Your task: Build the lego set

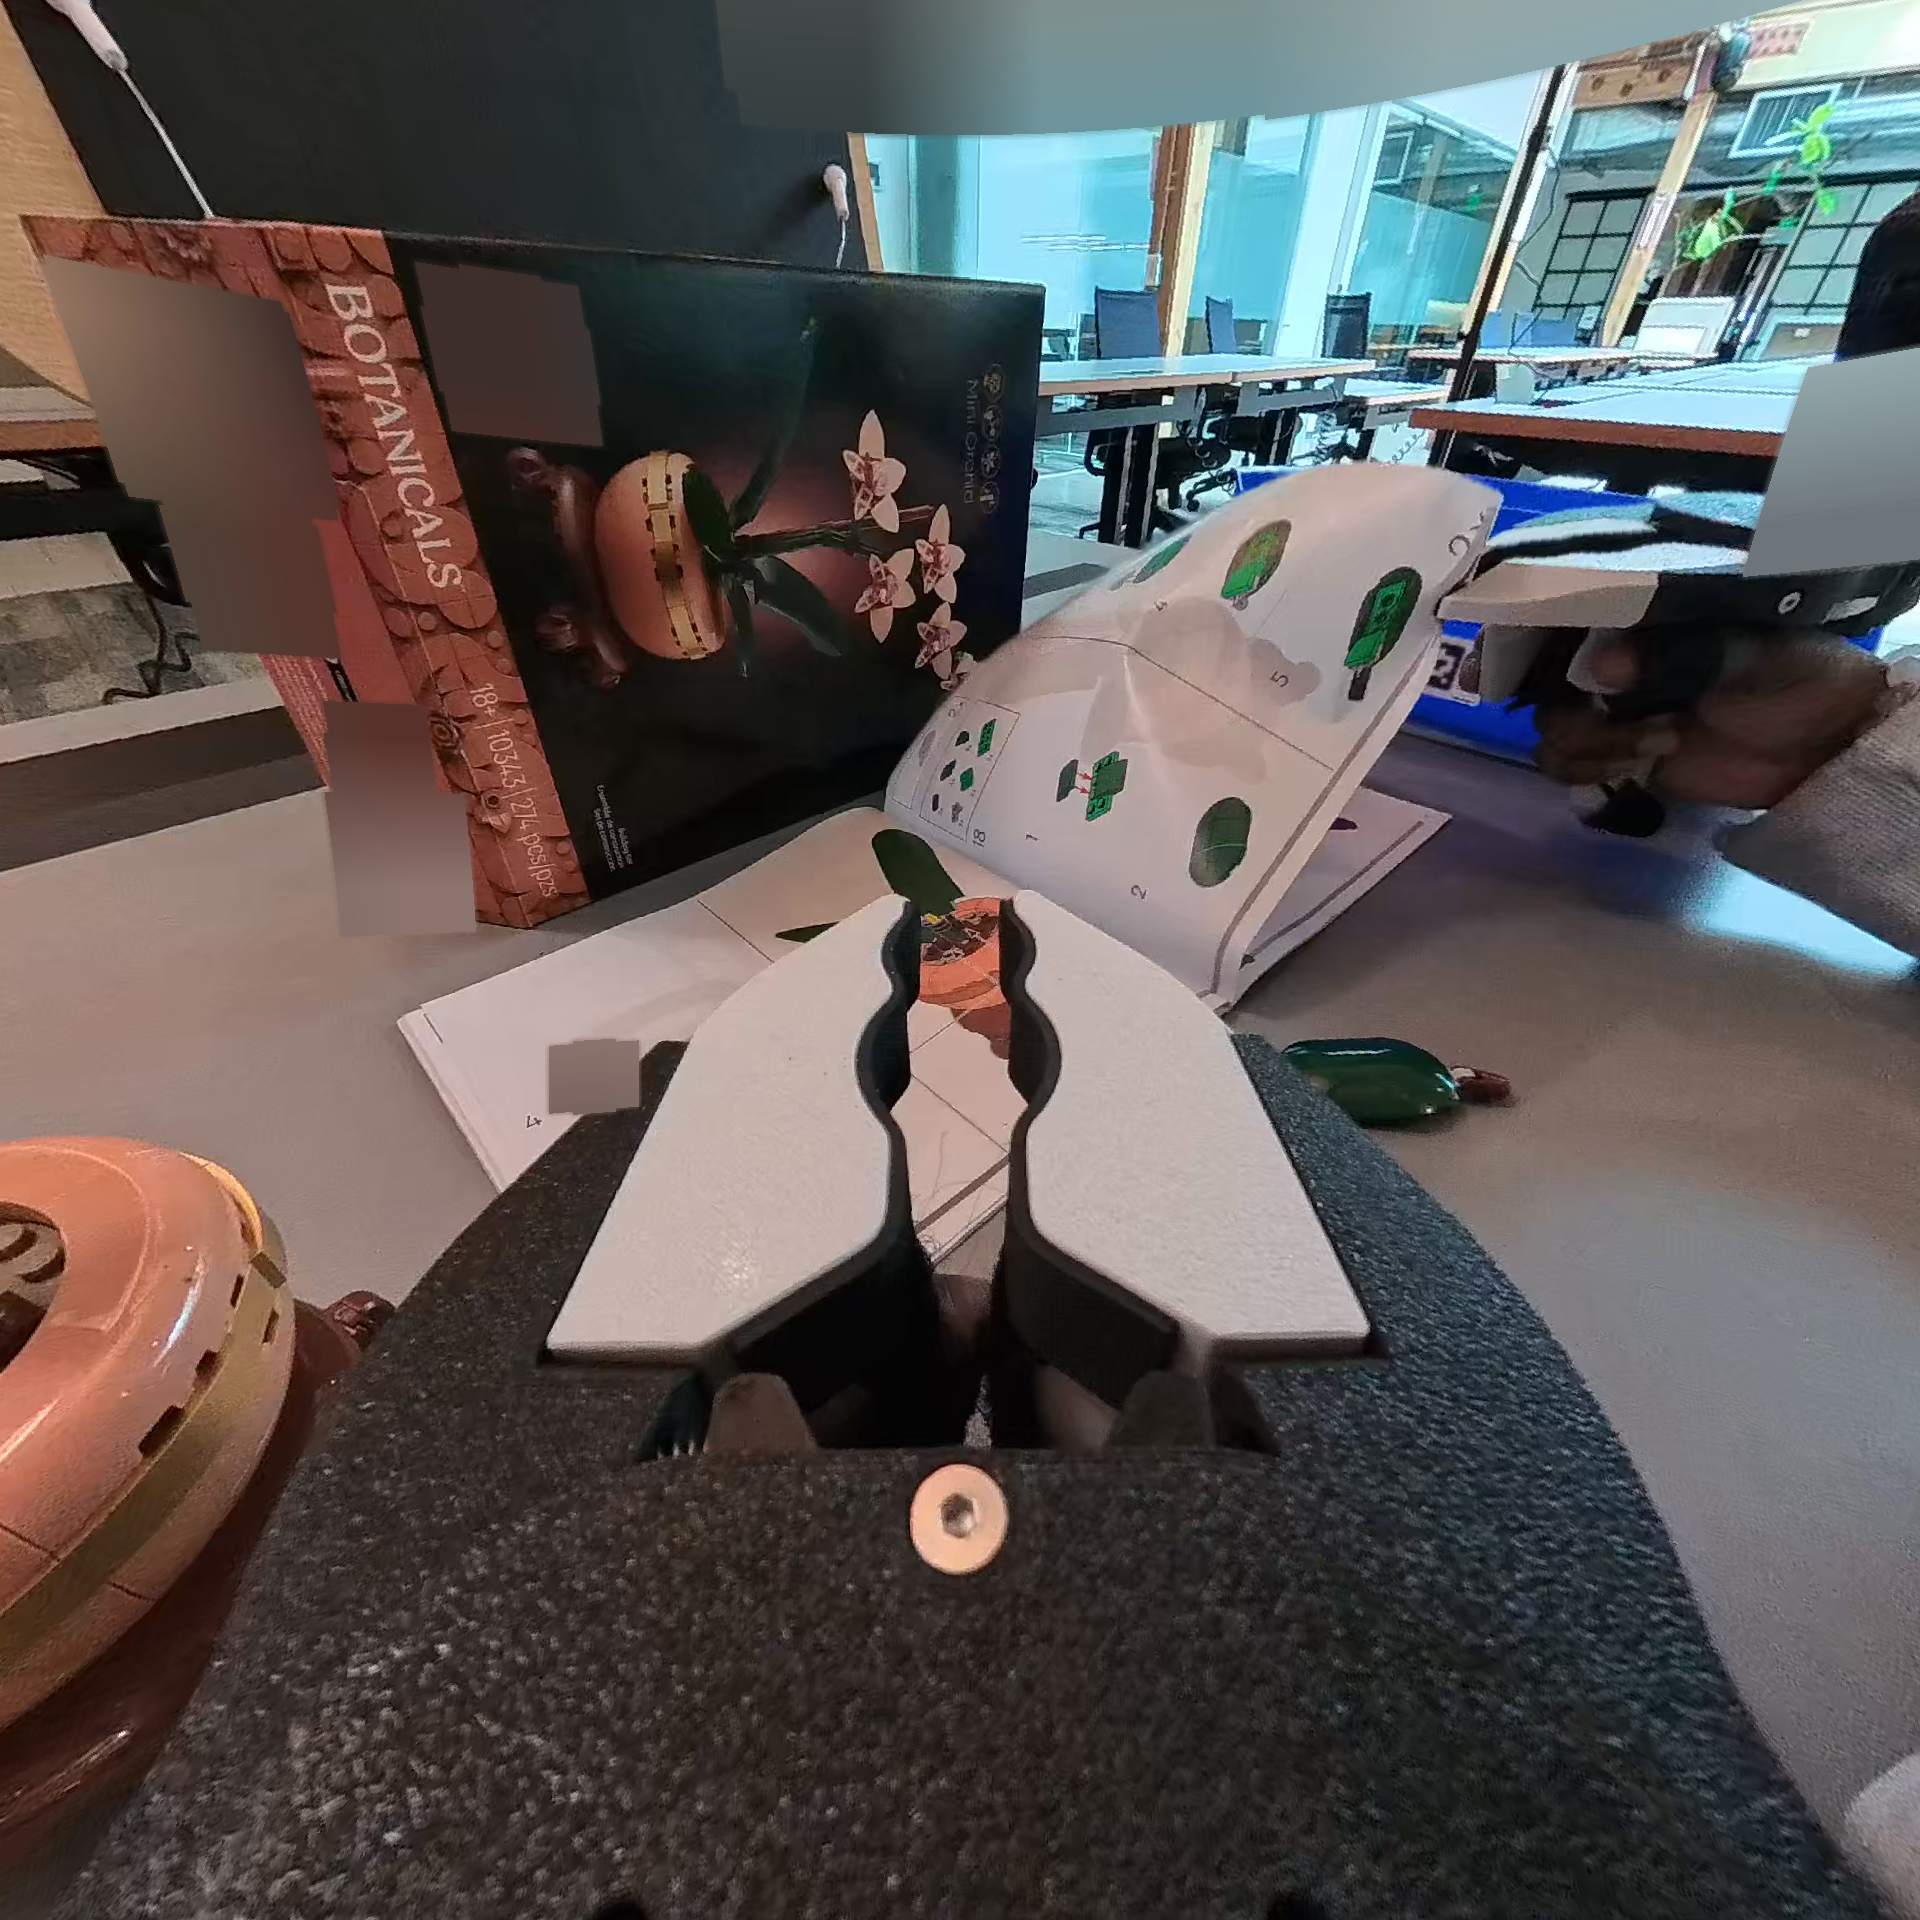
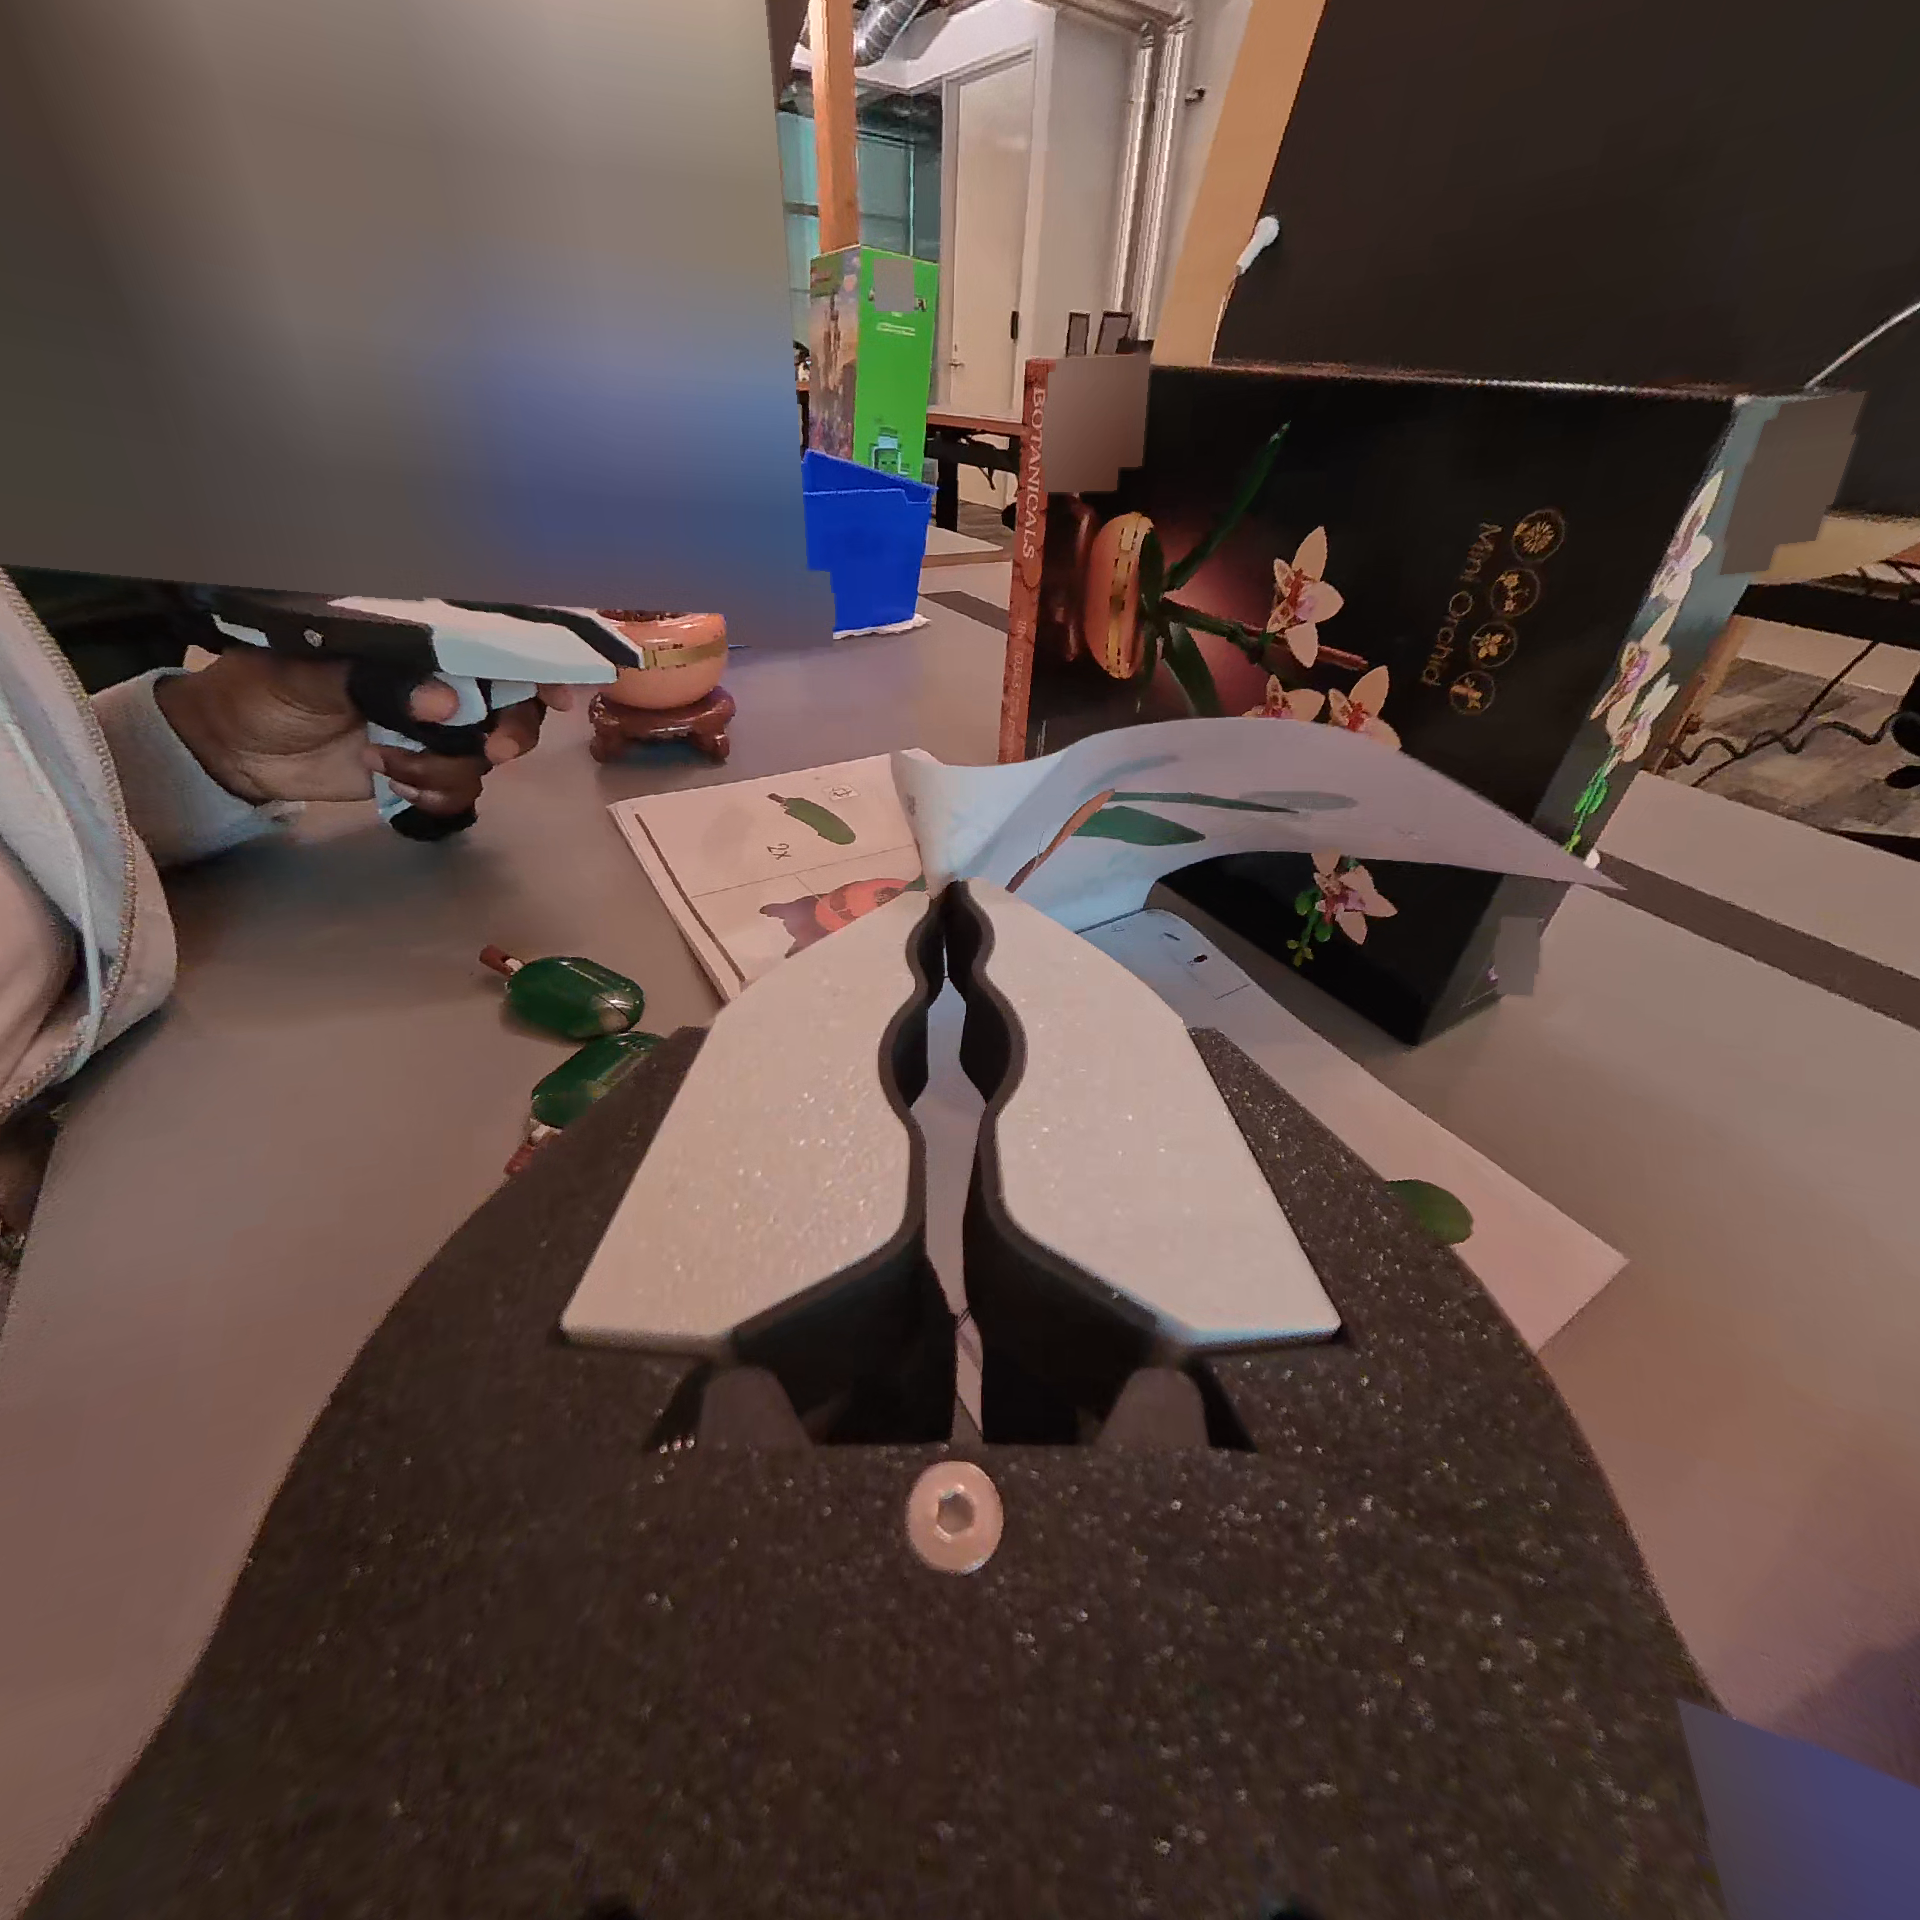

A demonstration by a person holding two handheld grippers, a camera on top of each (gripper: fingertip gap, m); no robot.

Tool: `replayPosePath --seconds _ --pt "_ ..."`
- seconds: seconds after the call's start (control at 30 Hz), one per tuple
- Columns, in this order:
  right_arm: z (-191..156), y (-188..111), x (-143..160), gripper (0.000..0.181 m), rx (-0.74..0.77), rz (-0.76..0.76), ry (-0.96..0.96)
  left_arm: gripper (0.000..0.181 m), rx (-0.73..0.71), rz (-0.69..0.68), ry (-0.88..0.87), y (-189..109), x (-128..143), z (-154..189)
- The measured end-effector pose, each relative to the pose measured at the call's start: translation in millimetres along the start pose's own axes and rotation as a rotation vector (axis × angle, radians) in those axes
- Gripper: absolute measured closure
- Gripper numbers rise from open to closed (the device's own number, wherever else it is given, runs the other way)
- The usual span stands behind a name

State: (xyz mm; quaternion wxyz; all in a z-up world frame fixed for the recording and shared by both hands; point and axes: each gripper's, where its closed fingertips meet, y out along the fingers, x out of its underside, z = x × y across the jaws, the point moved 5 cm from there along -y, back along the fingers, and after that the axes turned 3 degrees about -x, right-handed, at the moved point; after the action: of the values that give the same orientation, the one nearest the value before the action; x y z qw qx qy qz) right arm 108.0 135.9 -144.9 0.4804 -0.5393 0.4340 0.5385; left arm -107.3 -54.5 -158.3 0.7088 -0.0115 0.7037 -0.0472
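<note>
An open instruction booklet point(image 1: 623, 997) lies on the grey table point(image 1: 1558, 1143). My right gripper point(image 2: 956, 899) is shut on the edge of one page point(image 2: 1247, 800) and holds it lifted and curved over the booklet point(image 2: 769, 873). The left wrist view shows that gripper point(image 1: 1455, 603) at the raised page's point(image 1: 1195, 707) top corner. My left gripper point(image 1: 961, 914) hovers low over the booklet, jaws slightly apart and empty. Green leaf pieces point(image 2: 571, 997) lie loose on the table; one shows in the left wrist view point(image 1: 1371, 1081). The built pink pot point(image 1: 125, 1351) on its brown stand point(image 2: 665, 722) sits left of my left gripper point(image 2: 623, 649).
The set's dark box point(image 1: 675, 571) stands upright behind the booklet, also in the right wrist view point(image 2: 1351, 675). A blue bin point(image 2: 862, 551) sits farther back. Another green leaf piece point(image 2: 1434, 1210) lies on the booklet's right side. A person's hands and sleeves hold both grippers. There is about 20 cm between the tips of the two grippers. The right gripper is farther from the built pink pot point(image 1: 125, 1351), some 35 cm, than the left, some 12 cm.
</note>
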Motion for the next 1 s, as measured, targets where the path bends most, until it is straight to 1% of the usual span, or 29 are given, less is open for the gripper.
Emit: replayPosePath --seconds 1.0 --pt "-7 2 -14 0.181 -0.004 -0.041 -0.084 0.167 -0.002 0.001 0.013 -2 1 0"
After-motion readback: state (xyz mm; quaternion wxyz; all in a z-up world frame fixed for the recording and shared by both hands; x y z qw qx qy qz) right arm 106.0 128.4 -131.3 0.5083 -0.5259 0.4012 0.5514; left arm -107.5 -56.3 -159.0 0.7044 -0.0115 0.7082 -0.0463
